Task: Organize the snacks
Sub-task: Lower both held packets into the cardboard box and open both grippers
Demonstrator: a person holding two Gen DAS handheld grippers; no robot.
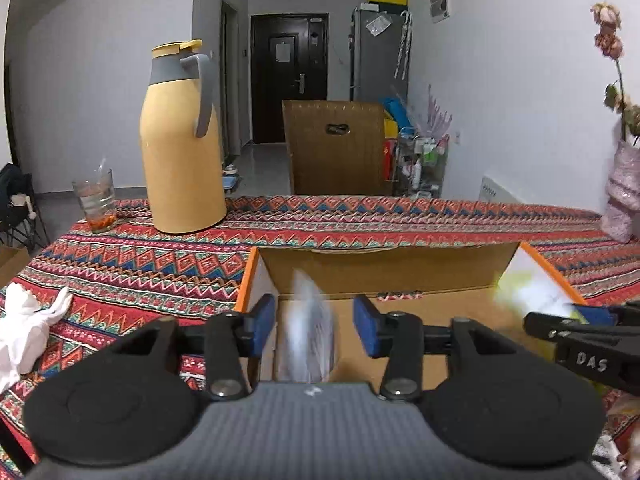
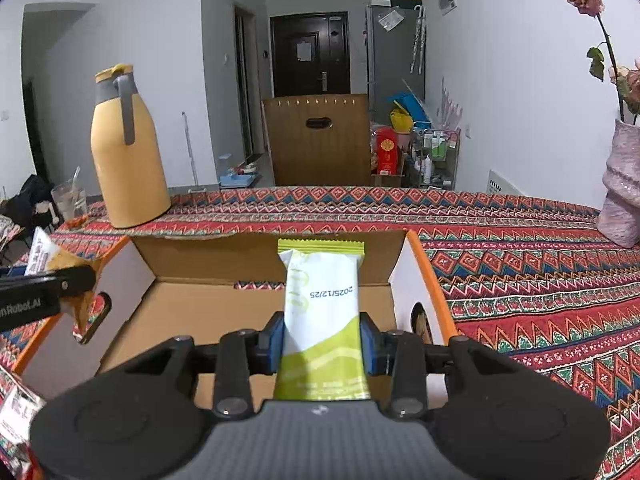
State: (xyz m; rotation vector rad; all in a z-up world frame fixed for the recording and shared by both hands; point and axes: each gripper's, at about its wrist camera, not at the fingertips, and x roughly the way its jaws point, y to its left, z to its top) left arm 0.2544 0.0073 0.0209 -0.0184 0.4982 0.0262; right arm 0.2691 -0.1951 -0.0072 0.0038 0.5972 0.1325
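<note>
An open cardboard box with orange edges (image 1: 400, 268) (image 2: 200, 264) lies on the patterned tablecloth. My left gripper (image 1: 314, 322) is open over the box; a blurred white snack packet (image 1: 310, 332) is between its blue pads, seemingly falling free. My right gripper (image 2: 322, 342) is shut on a green and white snack packet (image 2: 322, 300), upright above the box. The right gripper shows at the right of the left wrist view (image 1: 576, 324), with the blurred green packet (image 1: 532, 292). The left gripper shows at the left of the right wrist view (image 2: 60, 284), with a tan packet (image 2: 52, 256) beside it.
A yellow thermos (image 1: 180, 148) and a glass (image 1: 96, 200) stand at the table's far left. A white cloth (image 1: 24, 320) lies at the left. A pink vase with flowers (image 2: 624, 184) stands at the right. Snack packets (image 2: 16, 412) lie at the near left.
</note>
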